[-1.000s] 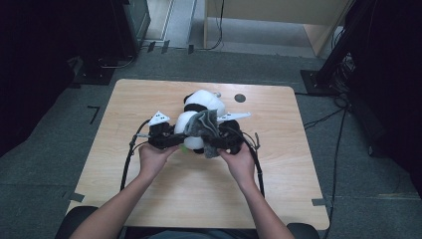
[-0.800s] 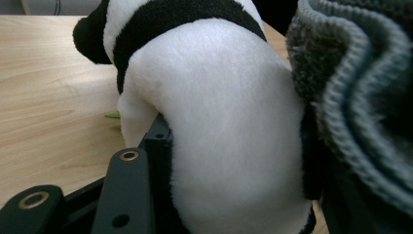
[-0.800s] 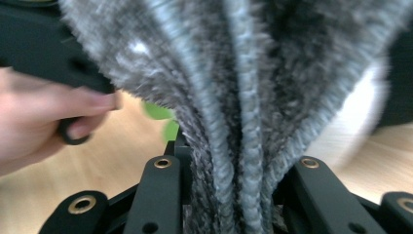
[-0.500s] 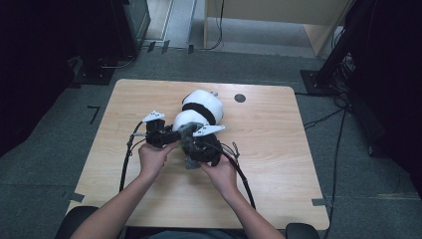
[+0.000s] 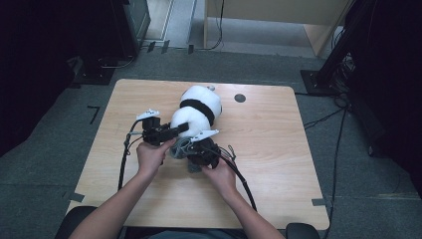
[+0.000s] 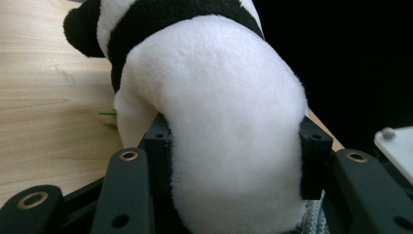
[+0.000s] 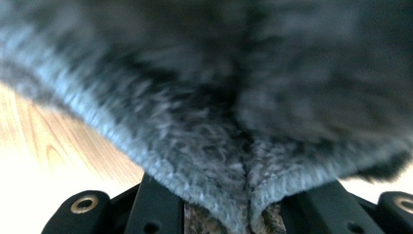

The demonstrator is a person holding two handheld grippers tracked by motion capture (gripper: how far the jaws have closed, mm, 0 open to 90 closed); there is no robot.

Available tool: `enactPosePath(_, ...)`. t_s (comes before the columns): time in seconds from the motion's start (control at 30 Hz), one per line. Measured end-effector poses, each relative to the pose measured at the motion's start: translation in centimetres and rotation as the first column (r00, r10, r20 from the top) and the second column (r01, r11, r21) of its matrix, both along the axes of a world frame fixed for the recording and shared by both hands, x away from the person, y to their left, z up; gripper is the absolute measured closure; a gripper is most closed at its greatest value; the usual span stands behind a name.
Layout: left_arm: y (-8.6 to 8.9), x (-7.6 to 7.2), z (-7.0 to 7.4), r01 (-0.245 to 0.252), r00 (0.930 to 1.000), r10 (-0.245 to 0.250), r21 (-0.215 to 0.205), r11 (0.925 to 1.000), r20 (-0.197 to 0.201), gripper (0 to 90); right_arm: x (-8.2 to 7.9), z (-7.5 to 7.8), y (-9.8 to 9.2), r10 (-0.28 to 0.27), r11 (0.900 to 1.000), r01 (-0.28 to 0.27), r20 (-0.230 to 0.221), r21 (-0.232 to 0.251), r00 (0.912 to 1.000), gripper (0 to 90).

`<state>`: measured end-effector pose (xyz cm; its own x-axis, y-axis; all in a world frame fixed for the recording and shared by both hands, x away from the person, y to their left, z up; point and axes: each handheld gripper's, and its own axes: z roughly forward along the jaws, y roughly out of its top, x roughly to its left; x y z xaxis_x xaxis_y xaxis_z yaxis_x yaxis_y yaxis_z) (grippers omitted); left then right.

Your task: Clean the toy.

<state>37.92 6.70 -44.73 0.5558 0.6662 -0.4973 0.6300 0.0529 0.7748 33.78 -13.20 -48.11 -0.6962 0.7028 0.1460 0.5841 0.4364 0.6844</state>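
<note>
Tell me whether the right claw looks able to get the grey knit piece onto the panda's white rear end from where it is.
Probably yes. The right claw is shut on the grey knit piece right beside the panda, though the left claw clamping that end may crowd it.

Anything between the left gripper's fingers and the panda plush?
Nothing visible. The left gripper has its fingers pressed straight into the panda plush, white fur bulging between them.

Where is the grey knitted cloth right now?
In the high view, the grey knitted cloth lies mid-table against the near end of the plush panda, pinched by the right gripper.
</note>
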Motion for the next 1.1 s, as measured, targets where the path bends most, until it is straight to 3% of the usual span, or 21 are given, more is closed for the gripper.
enactPosePath(0.13, 0.1, 0.1, -0.1, 0.002, 1.0000, -0.001, 0.002, 1.0000, -0.002, 47.7, 0.5, -0.1, -0.8, -0.012, 1.000, 0.012, -0.021, 0.008, 0.9997, 70.2)
enactPosePath(0.27, 0.1, -0.1, 0.0, 0.007, 0.9993, -0.008, 0.037, 0.9993, 0.036, 47.6, 0.8, -0.1, -1.6, -0.029, 1.000, 0.029, -0.032, 0.000, 0.9991, 69.9)
enactPosePath(0.37, 0.2, -0.1, 0.0, 0.010, 0.9990, -0.012, 0.047, 0.9988, 0.042, 47.5, 1.0, 0.1, -2.2, -0.034, 0.999, 0.034, -0.041, -0.001, 0.9986, 69.7)
enactPosePath(0.67, 0.6, 0.1, 0.1, 0.014, 0.9991, -0.015, 0.042, 0.9990, 0.039, 47.5, 1.5, 0.1, -3.2, -0.042, 0.999, 0.041, -0.066, -0.018, 0.9969, 69.5)
enactPosePath(0.9, 1.4, 0.4, 0.2, 0.030, 0.9993, -0.030, 0.010, 0.9995, 0.021, 47.4, 2.2, 0.3, -5.5, -0.114, 0.993, 0.113, -0.083, -0.018, 0.9900, 69.6)
enactPosePath(1.0, 1.3, 0.3, 0.3, 0.038, 0.9987, -0.039, 0.036, 0.9986, 0.033, 47.5, 2.4, 0.6, -6.5, -0.150, 0.989, 0.149, -0.078, -0.020, 0.9855, 69.6)
enactPosePath(1.1, 1.3, 0.2, 0.3, 0.042, 0.9983, -0.044, 0.059, 0.9974, 0.039, 47.5, 2.7, 0.9, -7.8, -0.195, 0.980, 0.197, -0.094, 0.012, 0.9763, 69.6)
